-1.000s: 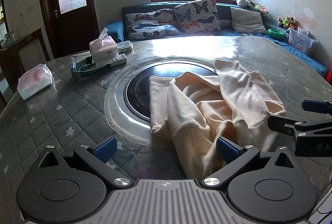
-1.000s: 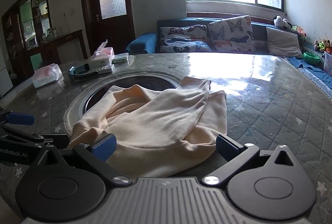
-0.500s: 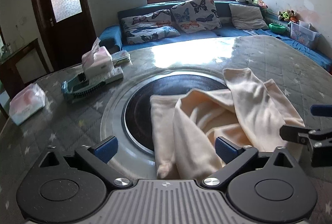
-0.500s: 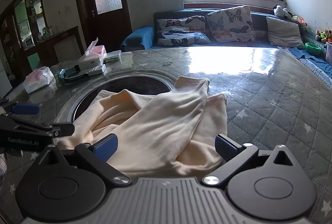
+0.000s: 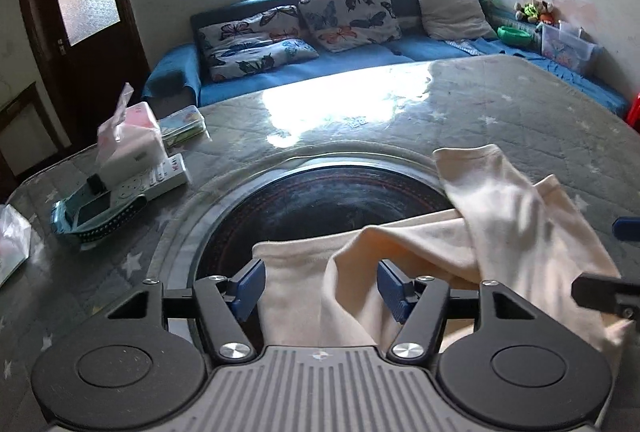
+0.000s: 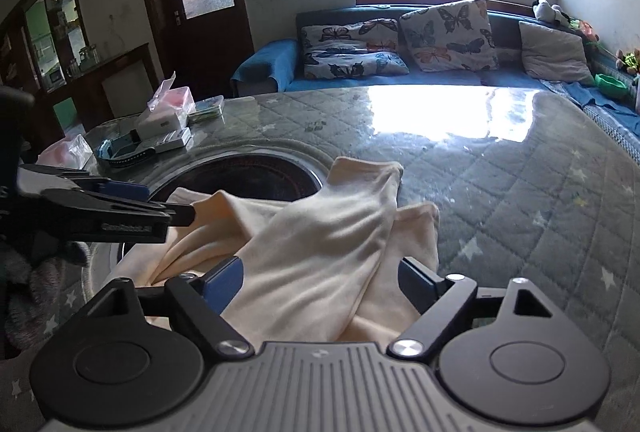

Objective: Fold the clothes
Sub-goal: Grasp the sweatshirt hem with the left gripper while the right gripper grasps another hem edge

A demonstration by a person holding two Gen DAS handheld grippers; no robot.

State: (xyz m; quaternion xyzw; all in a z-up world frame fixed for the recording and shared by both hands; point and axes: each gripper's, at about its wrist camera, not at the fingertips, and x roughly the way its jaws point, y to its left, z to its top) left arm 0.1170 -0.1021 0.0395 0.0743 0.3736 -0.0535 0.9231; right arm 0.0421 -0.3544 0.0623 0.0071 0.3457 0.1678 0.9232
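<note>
Left wrist view: the left gripper (image 5: 322, 286) is seen closing, jaws still apart, around a fold of the cream garment (image 5: 500, 232). The right gripper (image 6: 320, 282) is likewise closing over cloth, not yet pinched. The garment is heaped on the table (image 6: 520, 183).

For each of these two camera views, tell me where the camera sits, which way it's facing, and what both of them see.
Left wrist view: sits on the left gripper, looking forward and down over the cream garment toward the sofa; its own blue fingers are closing with cloth between them, and the right gripper shows at the right edge.
Right wrist view: sits on the right gripper, facing the same way; its fingers are closing around the cloth, and the left gripper shows at the left.
Shared: garment, round dark inset, tissue box, window.
</note>
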